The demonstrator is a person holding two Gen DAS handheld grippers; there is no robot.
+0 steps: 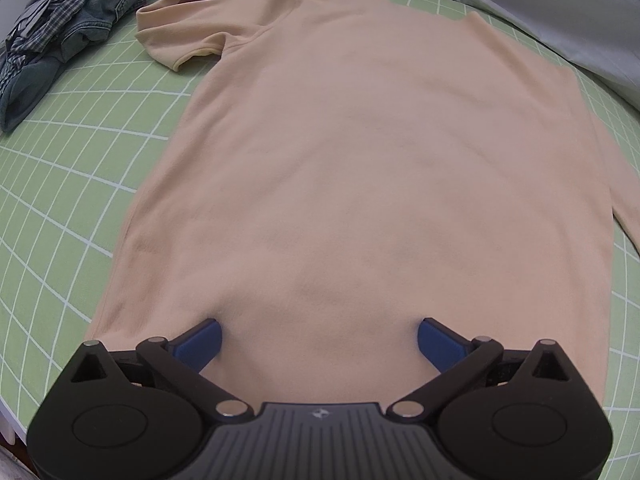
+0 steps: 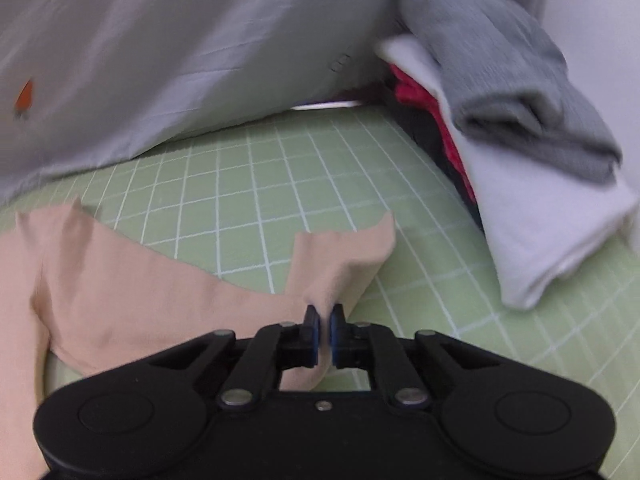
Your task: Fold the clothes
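Peach shirt [image 2: 132,300] sleeve in pinched right hand-held gripper [image 2: 324,316]; left hand-held gripper [image 1: 319,338] wide apart over hem.

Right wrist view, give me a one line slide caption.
Right gripper shut on the peach shirt sleeve, beside stacked folded clothes on a green grid mat.

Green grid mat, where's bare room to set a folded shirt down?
Free: the green grid mat left of the peach T-shirt, below the denim pile, and the patch between the shirt's sleeve, the grey bedding and the folded stack. Crowded: both far corners.
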